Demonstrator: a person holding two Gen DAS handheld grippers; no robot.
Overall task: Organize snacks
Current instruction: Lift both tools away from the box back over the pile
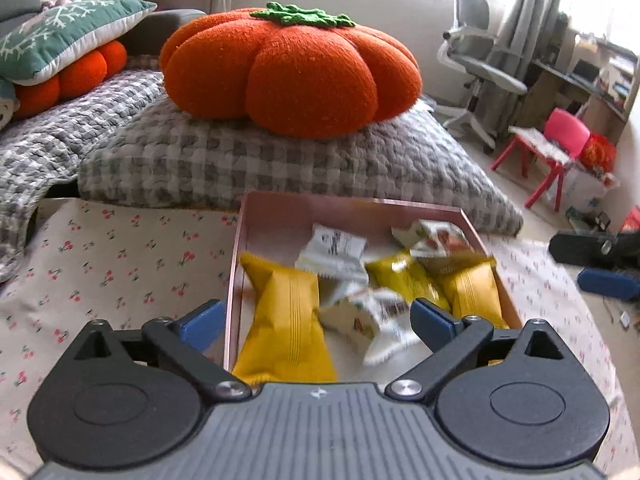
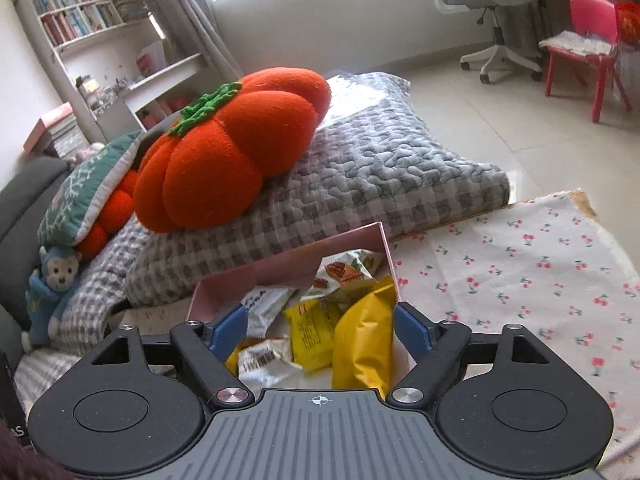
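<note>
The left claw (image 1: 316, 320) stands with its blue pads (image 1: 202, 322) spread wide apart, gripping nothing; the pads hover above the near end of a shallow pink box (image 1: 352, 206) that sits on a tabletop covered in a cherry-print cloth (image 1: 120, 264). Directly between and just beyond its pads lie the snacks: a long yellow packet (image 1: 286, 320) toward the left pad, a white packet with printed pictures (image 1: 372, 322) just inside the right pad, another yellow packet (image 1: 474, 292) past the right pad against the box wall, a small yellow packet (image 1: 400, 276) between them, and two white packets (image 1: 334, 252) farther ahead. Off to the right of this claw, the other claw's black arm and blue pad are in view over the cloth. The right claw (image 2: 318, 328) is likewise open, its blue pads (image 2: 230, 328) held apart with no packet pressed between them; they straddle the same pink box (image 2: 280, 268), whose yellow packet (image 2: 362, 340) stands on edge just inside the right pad, with a flatter yellow packet (image 2: 314, 330) beside it and a white packet (image 2: 264, 358) near the left pad. Beyond the box, ahead of both claws, an orange pumpkin cushion (image 1: 292, 68) rests on a grey checked quilted pillow (image 1: 280, 164).
</note>
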